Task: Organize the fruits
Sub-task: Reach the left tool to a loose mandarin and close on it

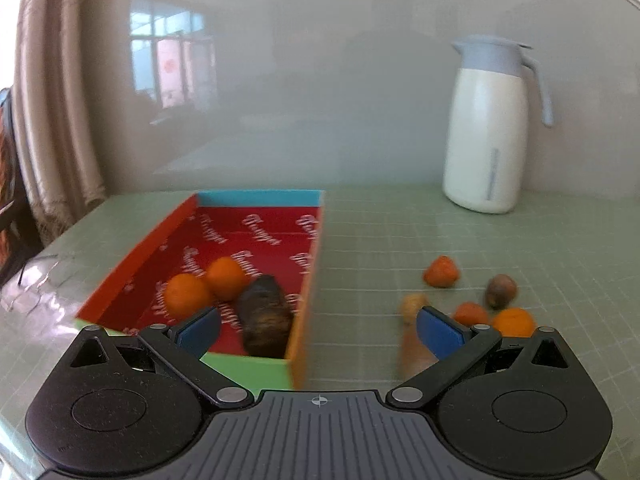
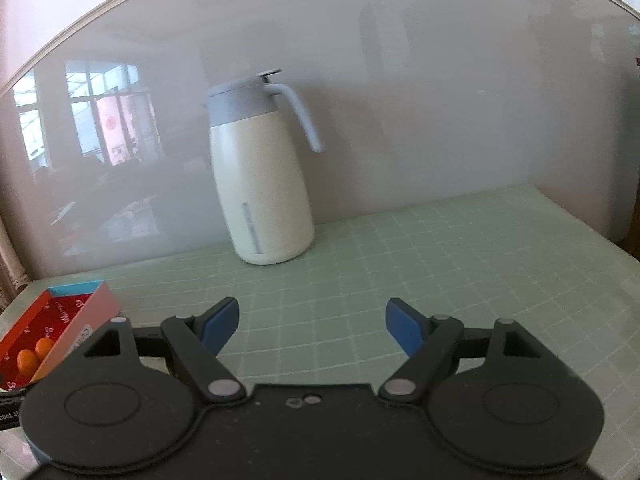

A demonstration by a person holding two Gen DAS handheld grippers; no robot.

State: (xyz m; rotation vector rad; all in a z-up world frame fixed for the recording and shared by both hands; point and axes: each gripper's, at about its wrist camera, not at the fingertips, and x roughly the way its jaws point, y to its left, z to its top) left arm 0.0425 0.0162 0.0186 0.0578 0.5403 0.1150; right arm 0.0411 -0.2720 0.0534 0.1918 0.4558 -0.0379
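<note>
- Fruit looked blurry: two oranges (image 1: 206, 286) and a dark brownish piece (image 1: 264, 316) sat in the red box (image 1: 256, 220), touching each other.
- More loose fruit (image 1: 472, 300) lay on the green mat (image 1: 380, 240), right of the box, orange and brown bits clustered.
- Left gripper (image 1: 318, 330) hung low over the box's near right corner, jaws spread wide, holding nothing; loose fruit sat just past its right finger.
- Right gripper (image 2: 312, 326) was also released, empty, pointing at the jug (image 2: 260, 176), box off to its left.
</note>
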